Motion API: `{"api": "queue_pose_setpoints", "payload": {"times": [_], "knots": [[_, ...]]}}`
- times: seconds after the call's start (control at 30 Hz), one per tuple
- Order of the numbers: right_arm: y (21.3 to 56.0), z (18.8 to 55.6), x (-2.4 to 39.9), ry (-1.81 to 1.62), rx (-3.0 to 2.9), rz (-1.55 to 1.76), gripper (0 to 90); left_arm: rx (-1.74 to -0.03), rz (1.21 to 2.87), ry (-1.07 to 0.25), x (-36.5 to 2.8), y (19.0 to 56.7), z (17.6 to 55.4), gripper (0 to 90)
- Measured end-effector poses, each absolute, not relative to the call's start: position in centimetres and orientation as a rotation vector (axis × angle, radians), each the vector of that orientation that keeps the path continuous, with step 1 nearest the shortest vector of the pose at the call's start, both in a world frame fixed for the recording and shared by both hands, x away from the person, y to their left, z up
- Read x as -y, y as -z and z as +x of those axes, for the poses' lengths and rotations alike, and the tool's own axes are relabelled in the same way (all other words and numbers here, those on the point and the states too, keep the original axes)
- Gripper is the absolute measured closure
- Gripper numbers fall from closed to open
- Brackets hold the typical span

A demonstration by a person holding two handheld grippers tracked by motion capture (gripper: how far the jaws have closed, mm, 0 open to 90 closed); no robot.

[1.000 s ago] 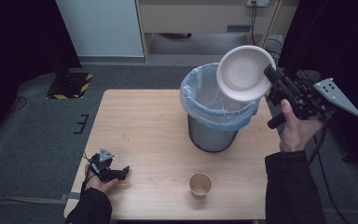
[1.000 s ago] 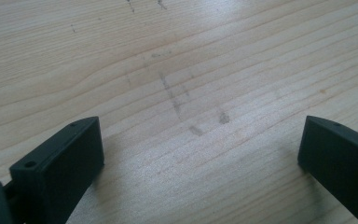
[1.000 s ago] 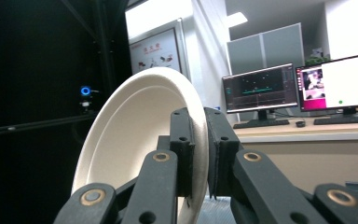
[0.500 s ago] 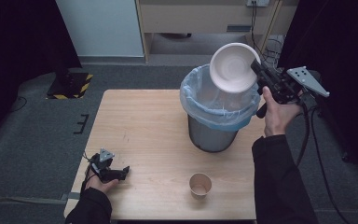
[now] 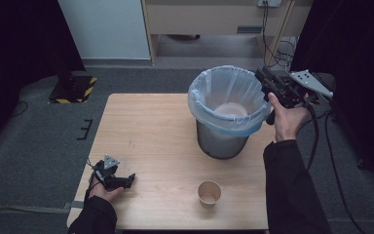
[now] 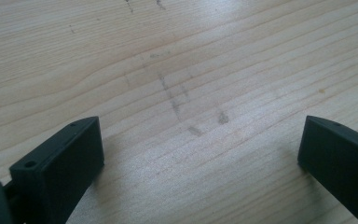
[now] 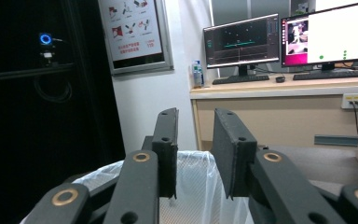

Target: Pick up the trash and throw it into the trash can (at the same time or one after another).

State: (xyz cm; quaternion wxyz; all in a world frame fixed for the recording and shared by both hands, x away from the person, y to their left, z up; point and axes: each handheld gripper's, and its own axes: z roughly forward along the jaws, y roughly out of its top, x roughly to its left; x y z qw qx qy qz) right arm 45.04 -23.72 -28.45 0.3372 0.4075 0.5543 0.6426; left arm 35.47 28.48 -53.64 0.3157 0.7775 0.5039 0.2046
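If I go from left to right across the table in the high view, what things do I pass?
Left tongs → paper cup → bin with the blue bag → right tongs.

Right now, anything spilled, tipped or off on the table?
Nothing stands out. The grey metal bin with the pale blue liner stands upright, a white bowl lying inside it. The small brown paper cup stands upright on the light wooden table. No spills.
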Motion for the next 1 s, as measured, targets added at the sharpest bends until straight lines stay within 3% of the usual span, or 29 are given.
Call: {"api": "queue_pose_setpoints", "payload": {"times": [0.67, 1.0], "knots": [[29.2, 38.4, 23.9, -1.788, -1.630, 0.916, 65.8, -1.327, 2.047, -0.539, -28.5, 53.6, 35.5, 0.0], [31.6, 34.7, 22.9, -1.802, -1.760, 0.851, 60.0, -1.328, 2.048, -0.541, -28.5, 53.6, 35.5, 0.0]]}}
